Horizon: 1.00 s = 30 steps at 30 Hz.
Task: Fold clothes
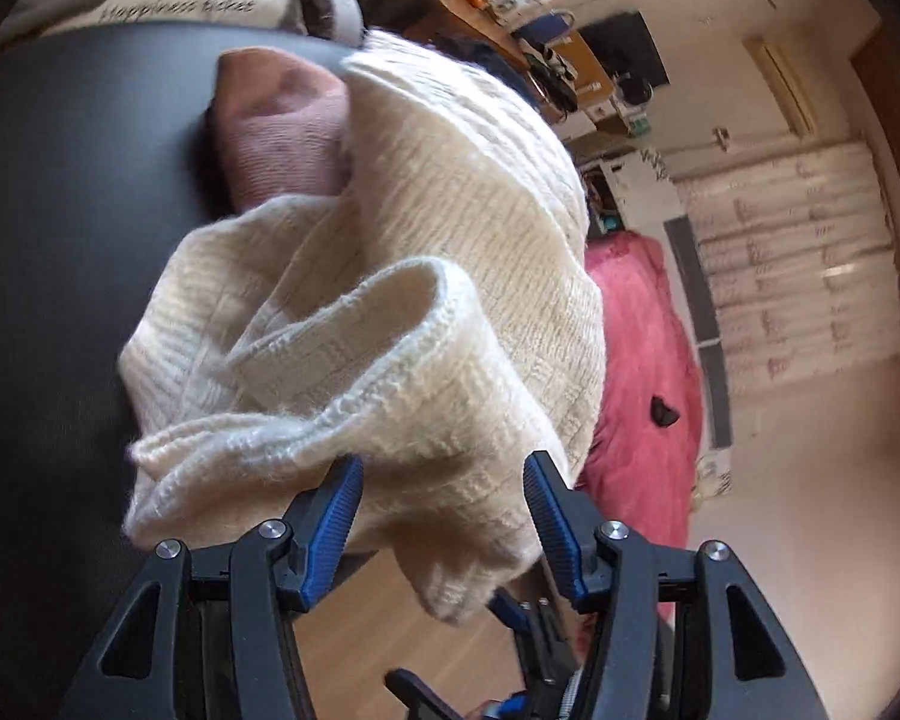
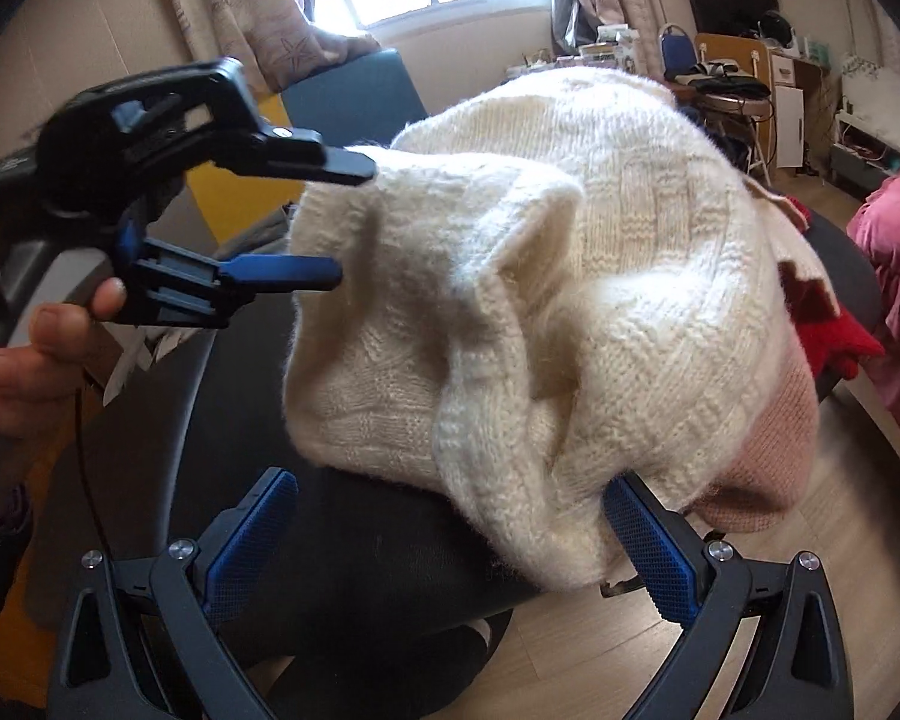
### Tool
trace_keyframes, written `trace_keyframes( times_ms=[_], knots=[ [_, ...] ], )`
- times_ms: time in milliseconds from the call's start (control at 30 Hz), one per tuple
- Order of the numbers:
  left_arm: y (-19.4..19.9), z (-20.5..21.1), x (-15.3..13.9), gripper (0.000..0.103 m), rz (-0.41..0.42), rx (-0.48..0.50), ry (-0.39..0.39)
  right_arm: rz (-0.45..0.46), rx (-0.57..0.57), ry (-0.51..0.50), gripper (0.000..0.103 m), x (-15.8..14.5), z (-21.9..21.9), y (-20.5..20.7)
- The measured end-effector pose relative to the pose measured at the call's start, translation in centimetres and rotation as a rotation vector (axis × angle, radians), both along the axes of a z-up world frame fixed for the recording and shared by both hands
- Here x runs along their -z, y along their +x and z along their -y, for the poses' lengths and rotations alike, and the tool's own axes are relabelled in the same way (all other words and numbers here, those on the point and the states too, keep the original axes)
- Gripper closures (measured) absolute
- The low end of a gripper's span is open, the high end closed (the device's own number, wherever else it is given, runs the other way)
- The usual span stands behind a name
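Right tool [image 2: 450, 531], tips under sweater [image 2: 570, 276]

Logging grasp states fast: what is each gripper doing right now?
Left gripper: open, at the cream sweater, not gripping.
Right gripper: open, a sweater fold between its fingers.

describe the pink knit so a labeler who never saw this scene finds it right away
Start at the dark round table. A big cream knit sweater is heaped on it. The pink knit garment pokes out from under that heap, next to a red piece; it is pale dusty pink and fine-ribbed.
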<state>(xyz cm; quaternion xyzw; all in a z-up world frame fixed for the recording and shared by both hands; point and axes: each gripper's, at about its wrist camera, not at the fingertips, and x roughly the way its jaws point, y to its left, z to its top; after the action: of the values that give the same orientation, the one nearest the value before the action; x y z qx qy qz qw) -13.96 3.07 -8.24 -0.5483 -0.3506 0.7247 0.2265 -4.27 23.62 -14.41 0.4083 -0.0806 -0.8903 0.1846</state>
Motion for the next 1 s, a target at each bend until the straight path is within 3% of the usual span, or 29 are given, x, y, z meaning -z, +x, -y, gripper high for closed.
trace_keyframes(
  times_ms=[200, 333, 467, 600, 767, 867, 900, 1000],
  knots=[
    [0.0, 3.3, 1.1, 0.043, 0.039, -0.129, 0.049, 0.017, -0.025, 0.023, 0.0, 0.7, 0.2, -0.7],
    [-0.1, 4.9, 4.3, 0.043, 0.176, -0.208, 0.186, 0.021, -0.029, 0.031, 0.0, 1.0, -0.1, -1.5],
    [0.3, 6.0, 5.1, 0.043, 0.195, -0.303, 0.255, 0.03, -0.031, 0.048, 0.0, 1.5, -0.7, -2.3],
    [-1.2, 4.3, 5.7, 0.043, 0.228, -0.256, 0.257, 0.029, -0.042, 0.05, 0.0, 1.8, -1.3, -3.2],
    [-2.6, 2.8, 8.8, 0.045, 0.33, -0.24, 0.265, 0.024, -0.051, 0.092, 0.0, 2.0, -1.9, -4.3],
    [-2.4, 1.7, 10.1, 0.063, 0.307, -0.186, 0.201, 0.062, -0.014, 0.099, 0.0, 2.7, -3.0, -5.7],
    [-2.2, 1.7, 10.2, 0.074, 0.292, -0.181, 0.18, 0.081, 0.0, 0.097, 0.0, 2.9, -3.5, -6.2],
    [-1.7, 1.7, 10.3, 0.088, 0.226, -0.174, 0.127, 0.115, 0.025, 0.09, 0.0, 3.4, -4.7, -7.3]
  ],
)
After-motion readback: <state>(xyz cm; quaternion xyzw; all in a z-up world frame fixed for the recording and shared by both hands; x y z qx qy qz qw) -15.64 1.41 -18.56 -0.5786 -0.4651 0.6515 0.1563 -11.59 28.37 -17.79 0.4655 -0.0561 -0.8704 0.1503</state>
